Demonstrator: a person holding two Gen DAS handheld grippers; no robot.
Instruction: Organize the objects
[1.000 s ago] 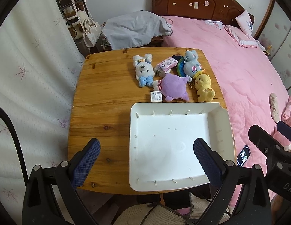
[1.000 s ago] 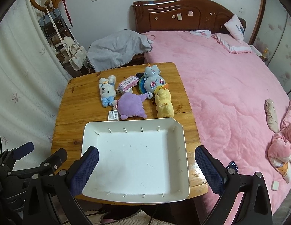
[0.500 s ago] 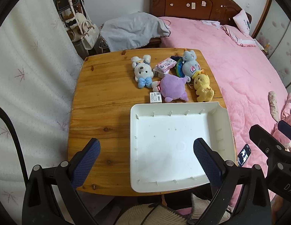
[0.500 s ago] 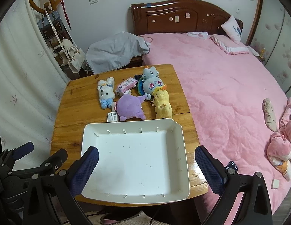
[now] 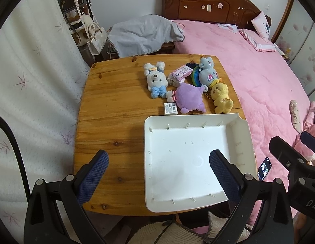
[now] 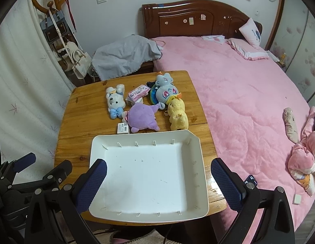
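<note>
A white tray (image 5: 241,142) (image 6: 198,152) lies on the near right part of a wooden table (image 5: 112,109) (image 6: 76,126). Beyond it lie a white plush dog (image 5: 156,80) (image 6: 115,101), a purple plush (image 5: 189,98) (image 6: 142,118), a blue plush (image 5: 208,74) (image 6: 165,90), a yellow plush (image 5: 221,96) (image 6: 177,114), a pink packet (image 5: 180,73) (image 6: 138,92) and a small white box (image 5: 170,108) (image 6: 123,128). My left gripper (image 5: 158,171) is open and empty above the table's near edge. My right gripper (image 6: 158,180) is open and empty above the tray.
A pink bed (image 5: 259,77) (image 6: 238,85) runs along the table's right side. A grey cloth (image 5: 145,33) (image 6: 125,55) lies behind the table, with hanging bags (image 5: 92,34) (image 6: 76,59) at the back left. A white curtain (image 5: 31,85) hangs on the left. A phone (image 5: 264,168) lies on the bed.
Both grippers have drawn back and risen a little, so the table and toys sit lower and smaller in view. Nothing on the table has moved.
</note>
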